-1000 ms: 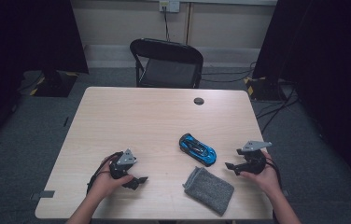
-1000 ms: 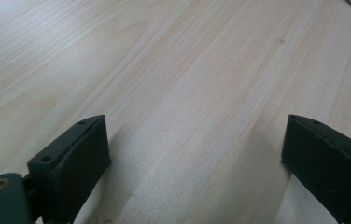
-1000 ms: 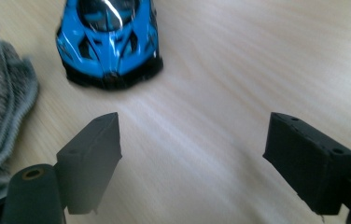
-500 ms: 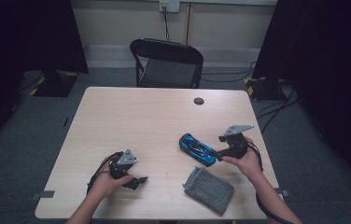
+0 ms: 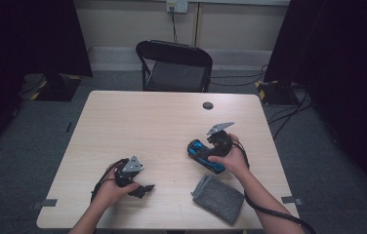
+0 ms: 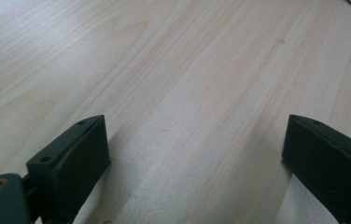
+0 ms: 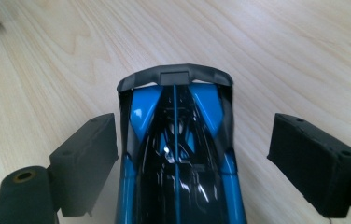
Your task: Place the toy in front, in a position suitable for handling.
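On the right half of the counter point(image 5: 137, 122) lies a blue toy car point(image 7: 178, 158), its long axis running diagonally from far-left to near-right; the right hand-held gripper point(image 7: 192, 154) straddles it lengthwise, jaws wide apart, one on each flank, neither clearly touching; a grey pouch point(image 5: 218, 198) sits just nearer the edge; the left hand-held gripper point(image 6: 197, 154) rests spread open over bare wood, well apart.

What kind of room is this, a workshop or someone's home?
Probably a recording studio or lab: black curtains hang at the sides, cables run over grey carpet, and a lone light wooden table faces a black folding chair.
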`<state>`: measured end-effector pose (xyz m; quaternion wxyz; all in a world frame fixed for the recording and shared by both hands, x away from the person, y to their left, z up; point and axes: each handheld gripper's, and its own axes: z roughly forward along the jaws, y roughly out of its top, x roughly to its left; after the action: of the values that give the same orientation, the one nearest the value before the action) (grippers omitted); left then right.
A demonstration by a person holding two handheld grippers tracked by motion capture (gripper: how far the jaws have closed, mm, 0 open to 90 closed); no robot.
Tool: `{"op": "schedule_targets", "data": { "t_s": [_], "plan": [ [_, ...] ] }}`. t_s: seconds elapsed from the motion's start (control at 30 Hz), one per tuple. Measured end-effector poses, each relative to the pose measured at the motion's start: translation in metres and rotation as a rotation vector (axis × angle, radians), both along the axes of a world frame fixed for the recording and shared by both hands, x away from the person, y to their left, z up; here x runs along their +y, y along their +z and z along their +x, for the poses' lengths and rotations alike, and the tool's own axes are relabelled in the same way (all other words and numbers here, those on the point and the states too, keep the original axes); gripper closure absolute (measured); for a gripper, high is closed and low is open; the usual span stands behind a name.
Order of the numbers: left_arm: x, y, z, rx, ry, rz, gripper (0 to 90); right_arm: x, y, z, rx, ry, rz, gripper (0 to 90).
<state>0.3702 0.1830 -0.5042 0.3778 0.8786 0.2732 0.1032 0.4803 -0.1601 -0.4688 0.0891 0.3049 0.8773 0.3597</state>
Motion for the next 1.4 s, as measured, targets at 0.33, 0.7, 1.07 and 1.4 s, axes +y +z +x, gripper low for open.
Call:
{"op": "schedule_targets", "data": {
  "t_s": [0.33, 0.7, 1.07, 1.4],
  "plan": [
    [0.0, 0.0, 0.0, 0.0, -0.001, 0.001, 6.4, 0.024, -0.01, 0.011, 0.035, 0.048, -0.039, 14.8],
    [0.0, 0.0, 0.0, 0.001, -0.001, 0.001, 6.1, 0.036, -0.023, 0.017, 0.037, 0.051, -0.107, 15.2],
    [0.0, 0.0, 0.0, 0.002, -0.002, 0.001, 6.1, 0.036, -0.021, 0.015, 0.018, 0.069, -0.12, 24.2],
    [0.0, 0.0, 0.0, 0.002, -0.002, 0.001, 6.0, 0.034, -0.024, 0.011, -0.001, 0.035, -0.089, 25.4]
  ]
}}
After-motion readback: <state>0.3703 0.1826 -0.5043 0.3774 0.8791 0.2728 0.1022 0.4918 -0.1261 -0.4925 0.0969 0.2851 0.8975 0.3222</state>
